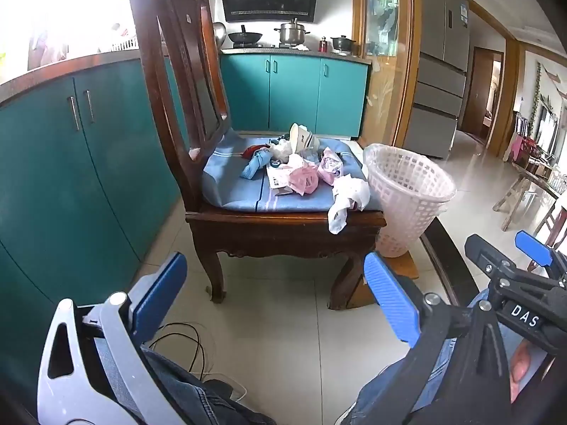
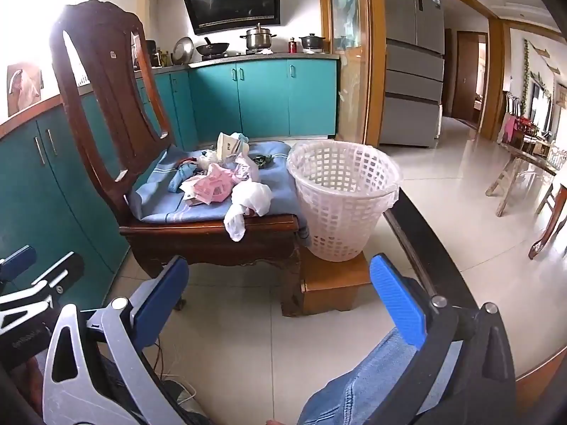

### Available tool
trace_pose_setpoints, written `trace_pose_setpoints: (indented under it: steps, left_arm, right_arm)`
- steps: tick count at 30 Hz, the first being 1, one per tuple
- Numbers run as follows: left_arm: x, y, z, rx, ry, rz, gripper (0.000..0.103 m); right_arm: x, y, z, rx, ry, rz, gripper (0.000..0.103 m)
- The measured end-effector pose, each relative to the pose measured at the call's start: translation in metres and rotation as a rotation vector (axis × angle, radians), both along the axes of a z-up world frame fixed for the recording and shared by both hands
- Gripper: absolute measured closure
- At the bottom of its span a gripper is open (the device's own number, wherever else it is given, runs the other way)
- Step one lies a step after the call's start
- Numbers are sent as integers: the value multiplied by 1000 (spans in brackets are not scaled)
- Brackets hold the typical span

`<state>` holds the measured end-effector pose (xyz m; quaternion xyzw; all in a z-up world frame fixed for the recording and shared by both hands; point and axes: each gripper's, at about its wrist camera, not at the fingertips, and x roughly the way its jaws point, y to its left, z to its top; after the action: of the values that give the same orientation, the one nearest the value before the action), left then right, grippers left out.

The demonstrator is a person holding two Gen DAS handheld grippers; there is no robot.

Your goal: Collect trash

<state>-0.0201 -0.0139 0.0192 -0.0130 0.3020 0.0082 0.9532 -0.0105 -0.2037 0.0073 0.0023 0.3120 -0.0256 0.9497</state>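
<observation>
Currently the trash pile lies on the blue cushion of a wooden chair, at twelve o'clock from both grippers, with a white crumpled wrapper drooping over the seat's front edge. Just beside the chair, at about one o'clock, stands a white lattice basket on a low wooden stool. Both the left gripper and the right gripper hang low over the tiled floor, well apart from the pile, jaws spread wide and holding nothing.
</observation>
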Motion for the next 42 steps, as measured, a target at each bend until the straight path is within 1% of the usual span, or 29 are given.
trace_pose_setpoints:
  steps: [3,9,14,18,23,29,42]
  left_arm:
    - [2,-1,-1,5,5,-3,3]
    - [4,7,-5,-13,12,-11,3]
    - [1,5,-4,-34,15,-19,3]
    - [2,3,-6,-29,22,-25,3]
    - [1,1,-8,-42,26,-29,3]
    - [0,-3,-8,-29,29,-31,3]
    - [2,-6,-14,-30,54,-43,3]
  right_arm:
    - [1,-1,-1,-2,3,-7,3]
    - [2,-3,-6,-7,6,-17,3]
    - [2,-6,-8,-3,5,-22,3]
    - [2,-7,-8,-5,4,-28,3]
    - [3,-7,-7,-4,1,-27,3]
    - [4,-7,-7,-1,3,-29,3]
    - [7,-9,-11,-3,12,-29,3]
